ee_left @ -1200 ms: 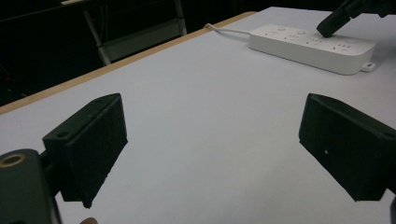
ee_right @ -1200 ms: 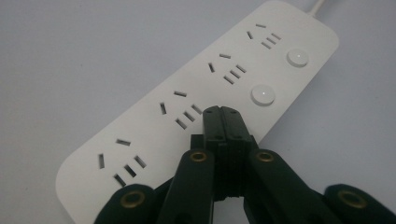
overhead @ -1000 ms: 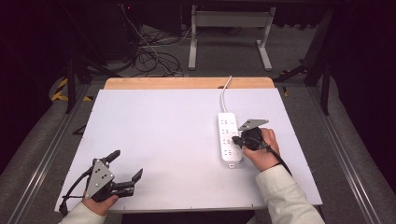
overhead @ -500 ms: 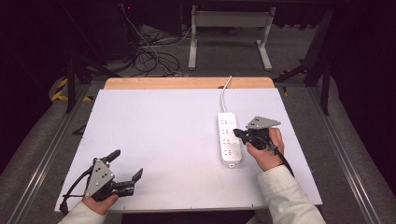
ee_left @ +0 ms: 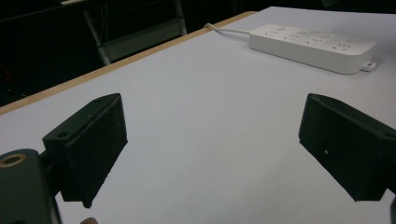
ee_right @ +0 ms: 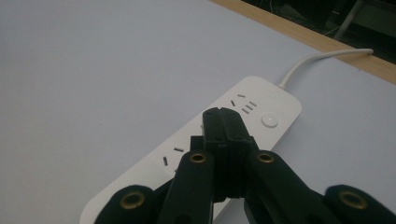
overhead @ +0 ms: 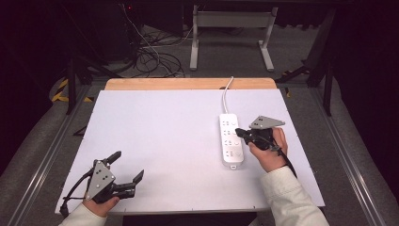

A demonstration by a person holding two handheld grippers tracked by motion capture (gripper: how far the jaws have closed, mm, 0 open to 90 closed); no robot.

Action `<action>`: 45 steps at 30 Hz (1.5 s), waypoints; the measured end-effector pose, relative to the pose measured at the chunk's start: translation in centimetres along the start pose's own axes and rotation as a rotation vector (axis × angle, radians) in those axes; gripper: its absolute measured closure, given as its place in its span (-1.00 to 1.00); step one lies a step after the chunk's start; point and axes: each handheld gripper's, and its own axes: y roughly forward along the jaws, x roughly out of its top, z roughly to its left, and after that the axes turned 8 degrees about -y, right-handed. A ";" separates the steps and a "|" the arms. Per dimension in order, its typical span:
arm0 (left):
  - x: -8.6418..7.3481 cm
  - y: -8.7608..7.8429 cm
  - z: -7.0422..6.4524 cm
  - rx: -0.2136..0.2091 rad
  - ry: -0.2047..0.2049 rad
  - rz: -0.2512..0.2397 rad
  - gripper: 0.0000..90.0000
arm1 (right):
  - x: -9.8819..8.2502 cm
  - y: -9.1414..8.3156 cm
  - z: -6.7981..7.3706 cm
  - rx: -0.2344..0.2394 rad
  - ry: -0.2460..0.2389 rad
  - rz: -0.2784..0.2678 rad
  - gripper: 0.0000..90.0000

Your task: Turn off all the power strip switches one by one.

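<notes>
A white power strip is seen lying flat on the right half of a pale grey table, its long axis running away from the person, with a white cable leaving its far end and passing over the table's wooden far edge. The strip is long and narrow with rounded corners; several socket groups are set in a row along its top, and in the right gripper view a small round button is seen beside the sockets near the cable end. In the left gripper view a small tab is seen projecting from the end opposite the cable. No container is involved, and nothing is plugged into the sockets that can be seen. The right gripper is held at the strip's right side, about halfway along it, and its jaws are pressed fully together with nothing between them; their closed tip is placed over the strip's top face, though whether the surface is actually touched cannot be told. The left gripper is held low over the near left corner of the table, well apart from the strip, and its jaws are spread wide, with bare table surface seen between them and nothing gripped.
</notes>
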 end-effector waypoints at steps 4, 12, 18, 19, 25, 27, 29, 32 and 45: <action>0.0 0.0 0.0 0.005 0.006 0.000 -0.81 | 0.7 0.3 -0.5 -0.006 -0.010 0.014 1.00; 0.0 0.1 0.1 0.005 0.007 0.003 -0.81 | 1.6 1.1 -2.6 -0.001 0.043 0.034 1.00; 0.0 0.1 0.1 0.005 0.007 0.003 -0.81 | 1.7 2.0 -3.5 -0.003 0.058 0.062 1.00; 0.0 0.1 0.1 0.005 0.006 0.003 -0.81 | 1.6 2.2 -3.6 -0.004 0.063 0.065 1.00; 0.0 0.1 0.1 0.004 0.002 0.003 -0.81 | 1.2 3.2 -4.2 0.004 0.072 0.087 1.00; 0.0 0.1 0.1 0.002 -0.008 0.004 -0.81 | 1.1 3.4 -4.3 0.010 0.057 0.095 1.00; 0.0 0.1 0.1 0.003 0.001 0.005 -0.81 | 1.1 3.4 -4.3 0.018 0.056 0.097 1.00; 0.0 0.1 0.1 0.004 0.003 0.004 -0.81 | 1.1 3.6 -4.2 0.021 0.053 0.106 1.00; 0.0 0.1 0.1 0.003 -0.002 0.003 -0.81 | 1.0 4.7 -3.8 0.093 0.009 0.214 1.00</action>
